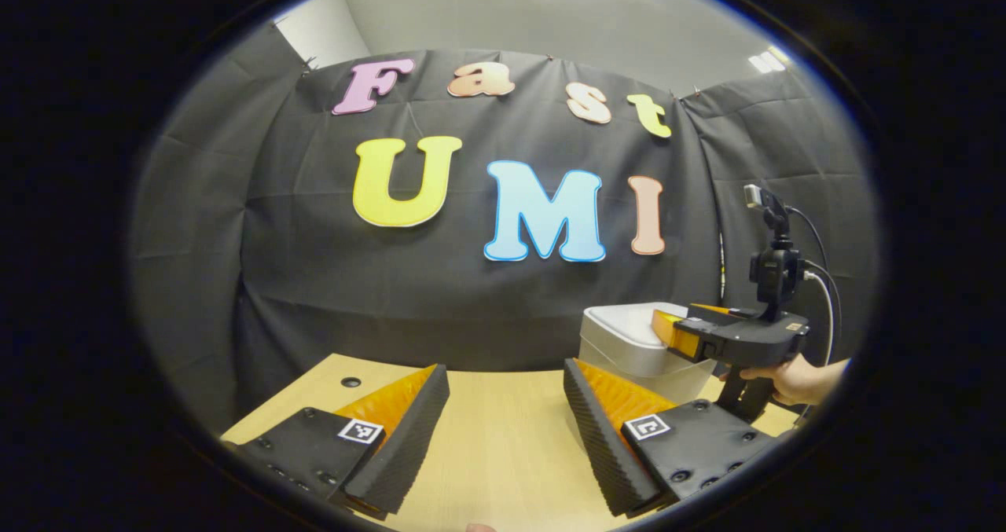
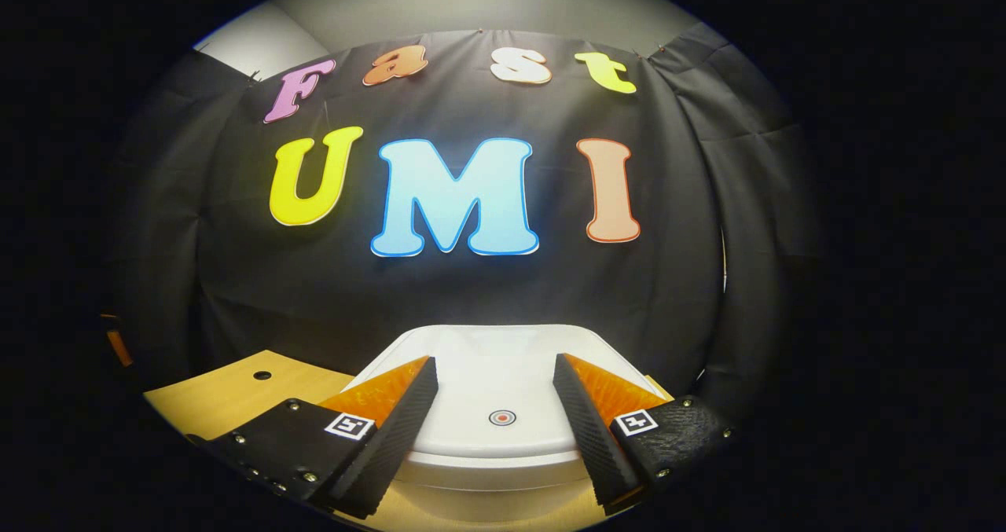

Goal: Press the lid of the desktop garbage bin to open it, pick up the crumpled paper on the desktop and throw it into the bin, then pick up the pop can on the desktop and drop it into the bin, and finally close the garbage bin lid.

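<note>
- Right gripper (image 2: 491, 406): its fingers stand apart and hold nothing. In the right gripper view they frame the closed lid (image 2: 491, 375) of the white garbage bin (image 2: 487, 481), with a small round mark (image 2: 502, 417) on the lid lying between them.
- Left gripper (image 1: 503, 414): its fingers stand wide apart and hold nothing, poised above bare wood of the bench (image 1: 495, 453).
- In the left gripper view, the right gripper and the hand (image 1: 794, 379) that holds it appear at the right, level with the top of the bin; whether the fingers touch the lid cannot be told.
- Step in hand, by judgement: the first one, pressing the lid to open it, since the lid lies flat and shut.
- Next move, by judgement: bring a finger of the right gripper down on the round mark and press, then lift clear so that the lid can rise.
- Where the crumpled paper and the pop can lie cannot be told.
</note>
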Demonstrator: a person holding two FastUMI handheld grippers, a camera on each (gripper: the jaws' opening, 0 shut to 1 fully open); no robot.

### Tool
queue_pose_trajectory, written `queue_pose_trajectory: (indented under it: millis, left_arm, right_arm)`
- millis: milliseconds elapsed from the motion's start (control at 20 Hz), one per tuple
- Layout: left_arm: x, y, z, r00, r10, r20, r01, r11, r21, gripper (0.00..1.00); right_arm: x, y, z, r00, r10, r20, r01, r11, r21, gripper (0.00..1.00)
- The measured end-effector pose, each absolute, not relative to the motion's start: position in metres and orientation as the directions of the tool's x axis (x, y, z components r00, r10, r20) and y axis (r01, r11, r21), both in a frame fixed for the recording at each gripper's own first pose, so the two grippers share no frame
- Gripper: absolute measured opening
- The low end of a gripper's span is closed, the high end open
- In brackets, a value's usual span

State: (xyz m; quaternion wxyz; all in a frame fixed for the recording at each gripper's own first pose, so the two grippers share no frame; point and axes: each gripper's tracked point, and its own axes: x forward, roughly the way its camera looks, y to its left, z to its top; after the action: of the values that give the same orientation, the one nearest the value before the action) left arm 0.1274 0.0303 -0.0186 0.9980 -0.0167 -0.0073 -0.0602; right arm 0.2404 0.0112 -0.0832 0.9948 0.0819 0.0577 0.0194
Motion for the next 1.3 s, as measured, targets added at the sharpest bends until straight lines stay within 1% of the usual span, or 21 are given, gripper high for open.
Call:
queue_pose_trajectory:
  millis: [50,200,500,600,650,800,900,1000,1100,1300]
  left_arm:
    - [0.128,0.032,-0.019,0.993,-0.121,0.014,0.121,0.992,-0.033,0.96]
    - [0.127,0.039,-0.022,0.993,-0.119,0.006,0.120,0.992,-0.035,0.96]
    - [0.116,0.041,-0.021,0.991,-0.133,0.002,0.133,0.990,-0.037,0.96]
    - [0.111,0.039,-0.017,0.990,-0.144,0.007,0.144,0.989,-0.022,0.96]
    - [0.110,0.038,-0.018,0.990,-0.142,0.009,0.142,0.990,-0.013,0.96]
    - [0.104,0.033,-0.011,0.991,-0.132,0.020,0.132,0.991,-0.004,0.96]
    - [0.101,0.028,-0.010,0.993,-0.114,0.020,0.114,0.993,0.004,0.96]
    - [0.094,0.020,-0.010,0.996,-0.089,0.021,0.089,0.996,0.003,0.95]
    - [0.088,0.007,-0.008,0.998,-0.064,0.025,0.064,0.998,0.003,0.96]
    - [0.080,-0.018,-0.003,0.999,-0.003,0.052,0.004,1.000,-0.019,0.96]
  right_arm:
    - [0.240,0.011,-0.086,0.992,0.051,-0.118,-0.030,0.985,0.169,0.96]
    - [0.237,0.009,-0.084,0.999,0.014,-0.041,-0.007,0.985,0.170,0.96]
    - [0.239,0.009,-0.083,0.998,-0.024,-0.056,0.033,0.984,0.177,0.96]
    - [0.239,0.009,-0.078,0.998,-0.037,-0.044,0.044,0.984,0.174,0.96]
    - [0.239,0.009,-0.078,0.998,-0.038,-0.051,0.046,0.983,0.176,0.95]
    - [0.234,0.007,-0.080,0.991,-0.014,-0.134,0.038,0.984,0.173,0.95]
    - [0.224,-0.003,-0.071,0.988,-0.039,-0.148,0.062,0.985,0.159,0.95]
    - [0.208,-0.010,-0.055,0.993,-0.040,-0.113,0.056,0.988,0.142,0.95]
    - [0.190,-0.020,-0.047,0.995,-0.037,-0.090,0.048,0.991,0.128,0.95]
    - [0.149,-0.040,-0.035,0.999,-0.009,-0.054,0.014,0.996,0.091,0.94]
